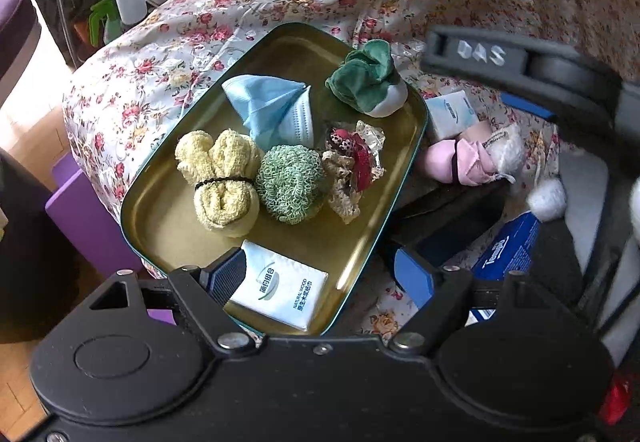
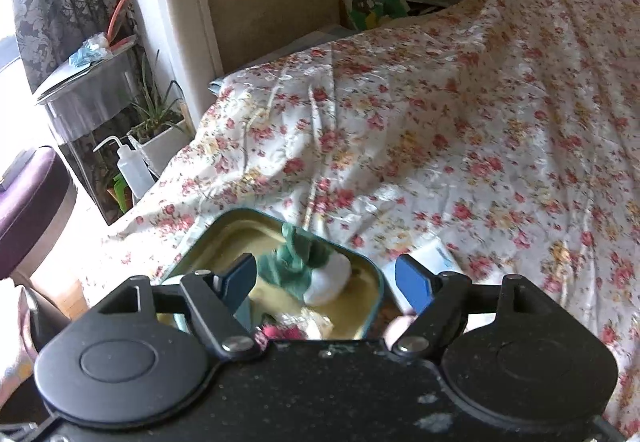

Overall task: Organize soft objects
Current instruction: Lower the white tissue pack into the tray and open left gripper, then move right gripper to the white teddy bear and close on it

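A gold metal tray [image 1: 168, 218] with a teal rim lies on the flowered bed. In it are a yellow rolled towel [image 1: 224, 182], a green mesh scrubber [image 1: 290, 184], a blue face mask [image 1: 276, 110], a green and white plush [image 1: 370, 80], a red and lace bundle [image 1: 352, 166] and a white tissue pack [image 1: 280, 290]. My left gripper [image 1: 320, 278] is open, its fingers either side of the tissue pack's end. My right gripper [image 2: 326, 282] is open and empty above the tray [image 2: 372, 282], over the plush [image 2: 316, 270]. It also shows at the left wrist view's upper right [image 1: 520, 70].
Right of the tray on the bed lie a pink pouch [image 1: 456, 162], a second tissue pack [image 1: 452, 114], a white pompom [image 1: 548, 198] and a blue box [image 1: 508, 246]. A wash bottle [image 2: 132, 166], plants and a purple stool [image 2: 28, 198] stand left of the bed.
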Motion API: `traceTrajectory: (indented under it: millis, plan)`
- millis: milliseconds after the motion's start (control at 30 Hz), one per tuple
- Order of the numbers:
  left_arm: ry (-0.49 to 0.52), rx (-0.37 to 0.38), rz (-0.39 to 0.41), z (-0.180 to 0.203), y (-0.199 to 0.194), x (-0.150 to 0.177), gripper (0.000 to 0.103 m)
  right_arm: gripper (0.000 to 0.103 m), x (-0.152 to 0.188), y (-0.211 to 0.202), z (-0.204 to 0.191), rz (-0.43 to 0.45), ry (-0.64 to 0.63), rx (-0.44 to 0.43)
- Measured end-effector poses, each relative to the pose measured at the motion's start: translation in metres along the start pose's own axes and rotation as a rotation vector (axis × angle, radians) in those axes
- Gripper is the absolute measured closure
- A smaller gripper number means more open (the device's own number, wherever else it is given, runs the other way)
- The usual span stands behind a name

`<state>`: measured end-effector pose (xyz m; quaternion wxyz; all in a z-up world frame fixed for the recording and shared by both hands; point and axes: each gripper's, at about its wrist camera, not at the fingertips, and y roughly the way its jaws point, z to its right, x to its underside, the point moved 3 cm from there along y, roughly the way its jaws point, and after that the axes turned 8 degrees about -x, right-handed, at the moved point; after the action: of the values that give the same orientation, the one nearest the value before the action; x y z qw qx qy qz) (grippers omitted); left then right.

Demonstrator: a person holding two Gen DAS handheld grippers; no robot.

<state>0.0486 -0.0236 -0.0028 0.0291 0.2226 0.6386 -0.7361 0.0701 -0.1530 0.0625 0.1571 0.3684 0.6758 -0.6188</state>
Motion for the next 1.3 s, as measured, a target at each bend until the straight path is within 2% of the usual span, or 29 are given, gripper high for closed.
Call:
traceTrajectory:
  millis: [267,500,633,767,967,1067,1100,1300]
  plan:
    - [0.042,-0.030,0.030,0.010,-0.004,0.005,0.026,0.019,0.034,-0.040,0.039,0.030,0.034,0.059]
    - [0.133,-0.037,0.028,0.034,-0.001,0.014,0.026,0.007,0.080,-0.082,0.081,0.049,0.068,0.134]
    - [0.165,-0.021,0.033,0.046,0.000,0.018,0.026,0.005,0.105,-0.098,0.105,0.054,0.089,0.193]
    - [0.171,0.007,0.060,0.056,-0.004,0.016,0.026,0.002,0.119,-0.110,0.127,0.069,0.130,0.215]
    - [0.201,0.045,0.127,0.077,-0.014,0.007,0.025,0.000,0.111,-0.114,0.146,0.128,0.147,0.253]
    - [0.224,0.069,0.157,0.086,-0.018,0.002,0.020,0.000,0.098,-0.109,0.152,0.176,0.136,0.288]
    - [0.237,0.069,0.169,0.089,-0.019,0.000,0.016,0.000,0.094,-0.107,0.153,0.183,0.124,0.302]
    - [0.340,0.022,0.240,0.104,-0.016,-0.009,0.016,0.000,0.069,-0.088,0.162,0.168,0.104,0.383]
